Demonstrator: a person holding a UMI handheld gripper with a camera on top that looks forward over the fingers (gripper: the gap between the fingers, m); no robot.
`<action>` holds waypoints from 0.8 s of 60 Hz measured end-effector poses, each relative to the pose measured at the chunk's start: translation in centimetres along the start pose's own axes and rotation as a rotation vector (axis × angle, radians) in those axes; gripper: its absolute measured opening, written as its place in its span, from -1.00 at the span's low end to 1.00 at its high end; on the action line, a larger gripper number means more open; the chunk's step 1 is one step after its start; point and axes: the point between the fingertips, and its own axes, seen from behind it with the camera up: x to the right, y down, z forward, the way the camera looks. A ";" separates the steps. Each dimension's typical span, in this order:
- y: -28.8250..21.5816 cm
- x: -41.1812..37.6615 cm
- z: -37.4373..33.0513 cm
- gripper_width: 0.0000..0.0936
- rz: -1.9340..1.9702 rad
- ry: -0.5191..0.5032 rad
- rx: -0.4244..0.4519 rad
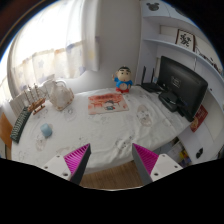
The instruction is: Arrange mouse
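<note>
The gripper (112, 160) hovers with fingers apart and empty over the table's (90, 135) near edge, presumably ready to approach; the mouse, seemingly a pale lump (147, 116), sits toward the monitor (182, 86) at the far right corner.

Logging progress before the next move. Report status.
Claw open, empty, at the near edge of the white table. Mouse not clearly made out; possibly the pale item on the mat ahead. Path to the mat looks clear.
</note>
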 end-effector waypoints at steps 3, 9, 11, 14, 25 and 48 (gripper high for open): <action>0.1 -1.2 0.6 0.84 -0.010 -0.015 -0.005; 0.6 -4.4 1.8 0.83 -0.041 -0.045 -0.020; 0.6 -5.8 2.1 0.83 -0.050 -0.059 -0.021; 0.7 -7.8 2.5 0.83 -0.062 -0.082 -0.021; 1.7 -16.2 4.1 0.83 -0.118 -0.177 -0.030; 3.5 -31.3 7.8 0.82 -0.199 -0.307 0.003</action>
